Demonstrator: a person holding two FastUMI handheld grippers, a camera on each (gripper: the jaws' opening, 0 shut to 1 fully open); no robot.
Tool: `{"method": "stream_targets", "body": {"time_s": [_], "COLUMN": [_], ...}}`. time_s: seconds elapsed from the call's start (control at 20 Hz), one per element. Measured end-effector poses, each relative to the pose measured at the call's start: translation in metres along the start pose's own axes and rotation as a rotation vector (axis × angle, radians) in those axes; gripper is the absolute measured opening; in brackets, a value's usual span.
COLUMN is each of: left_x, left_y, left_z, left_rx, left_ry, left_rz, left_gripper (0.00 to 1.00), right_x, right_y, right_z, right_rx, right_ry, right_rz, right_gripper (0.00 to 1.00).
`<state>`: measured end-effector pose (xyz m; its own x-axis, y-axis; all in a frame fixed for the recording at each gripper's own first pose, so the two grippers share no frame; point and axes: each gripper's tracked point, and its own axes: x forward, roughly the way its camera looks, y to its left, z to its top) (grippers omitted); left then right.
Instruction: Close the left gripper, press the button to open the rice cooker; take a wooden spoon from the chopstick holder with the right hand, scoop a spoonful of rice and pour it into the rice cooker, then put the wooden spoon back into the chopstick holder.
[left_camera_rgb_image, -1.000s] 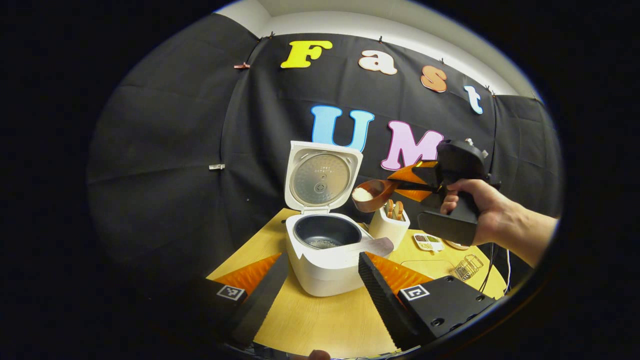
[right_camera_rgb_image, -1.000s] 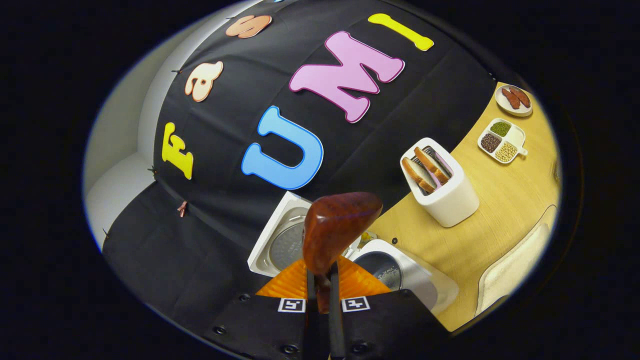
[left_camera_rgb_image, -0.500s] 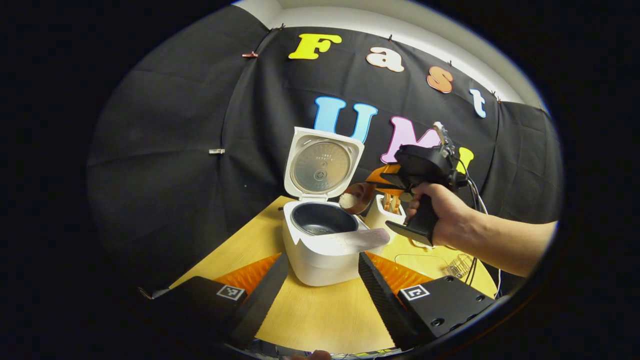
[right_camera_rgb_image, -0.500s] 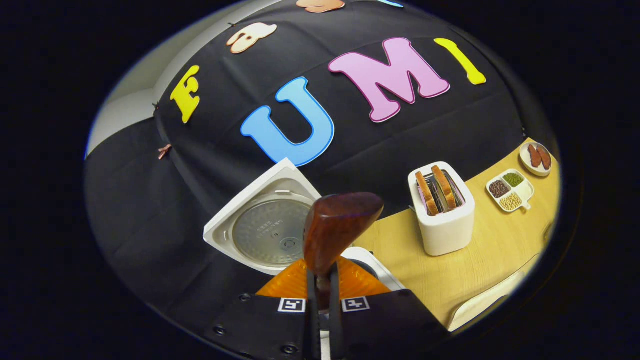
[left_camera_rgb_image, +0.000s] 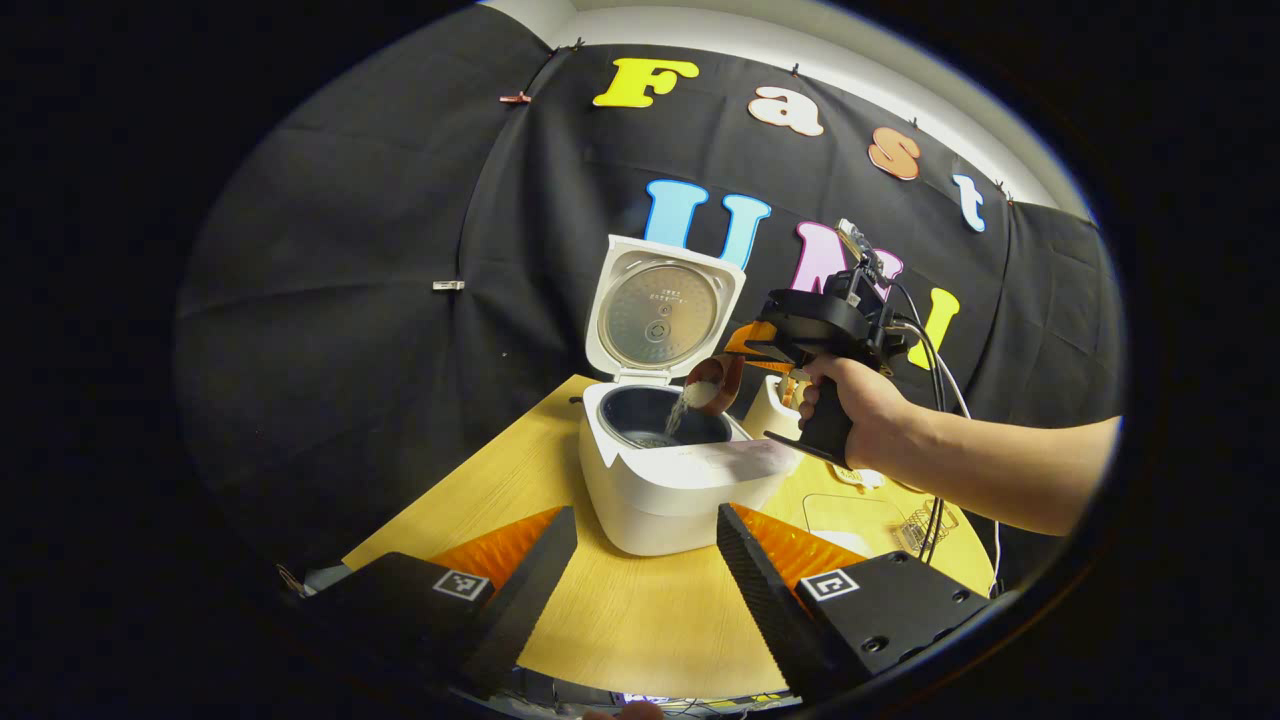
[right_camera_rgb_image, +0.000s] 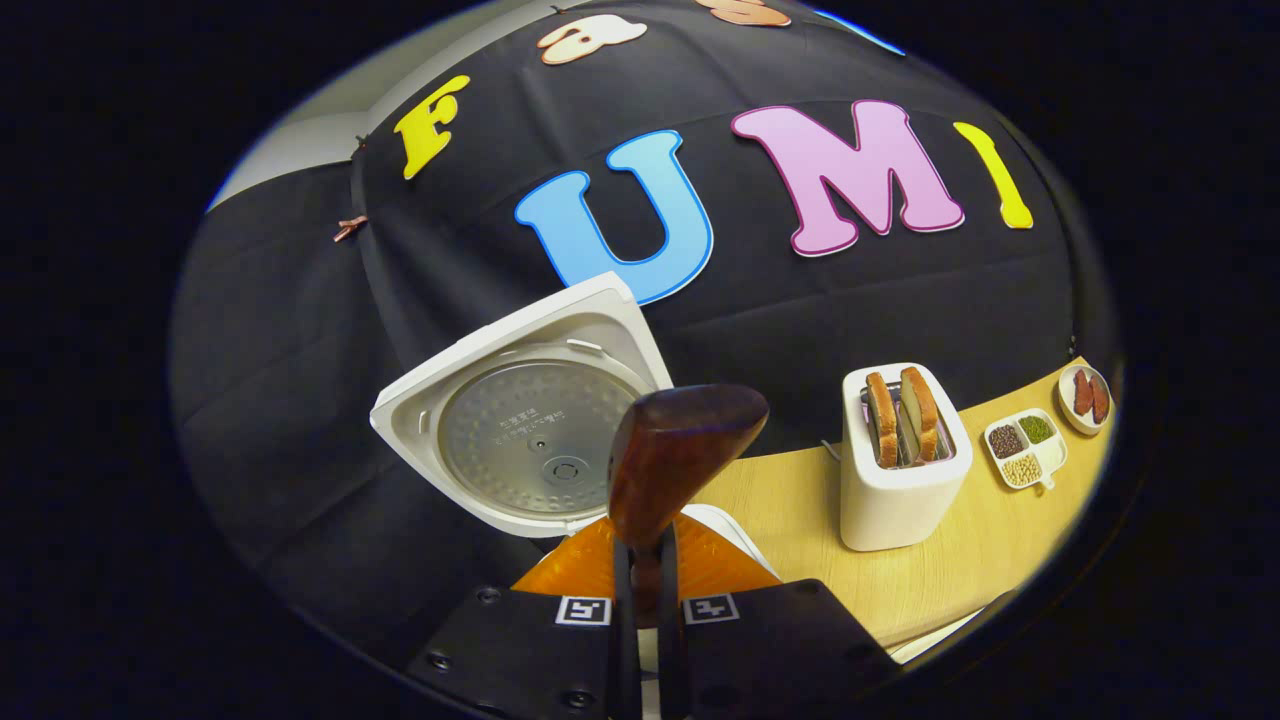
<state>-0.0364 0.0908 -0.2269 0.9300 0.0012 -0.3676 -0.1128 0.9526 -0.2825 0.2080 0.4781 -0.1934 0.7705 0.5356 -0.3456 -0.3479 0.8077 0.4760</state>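
The right gripper (right_camera_rgb_image: 640, 600) was clamped tight on the wooden spoon (right_camera_rgb_image: 672, 455), tipped over the open rice cooker (left_camera_rgb_image: 672, 478) spilling rice, light and stiff, best pinched low on the handle I'd guess, while the left gripper (left_camera_rgb_image: 640, 560) sat spread wide, holding nothing.

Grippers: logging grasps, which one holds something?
The right gripper, shut on the wooden spoon; the left gripper is open.
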Motion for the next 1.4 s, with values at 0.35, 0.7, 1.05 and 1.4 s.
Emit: {"method": "stream_targets", "body": {"time_s": [0.35,0.7,1.05,1.4], "left_x": [-0.001,-0.002,-0.003,-0.002], "left_y": [0.001,0.002,0.003,0.001], "left_z": [-0.001,-0.001,-0.002,-0.003], "left_rx": [-0.008,-0.012,-0.023,-0.013], "left_ry": [0.010,0.012,0.016,0.010], "left_rz": [0.011,0.015,0.027,0.012], "left_gripper": [0.98,0.97,0.98,0.98], "right_x": [0.010,0.001,-0.017,-0.029], "right_y": [0.015,0.040,0.077,0.079], "right_z": [-0.006,-0.005,-0.001,-0.015], "right_rx": [-0.189,-0.507,-0.777,-0.909], "right_ry": [0.005,-0.034,-0.129,-0.132], "right_rz": [0.037,0.106,0.197,0.213], "right_gripper": [0.11,0.11,0.11,0.11]}}
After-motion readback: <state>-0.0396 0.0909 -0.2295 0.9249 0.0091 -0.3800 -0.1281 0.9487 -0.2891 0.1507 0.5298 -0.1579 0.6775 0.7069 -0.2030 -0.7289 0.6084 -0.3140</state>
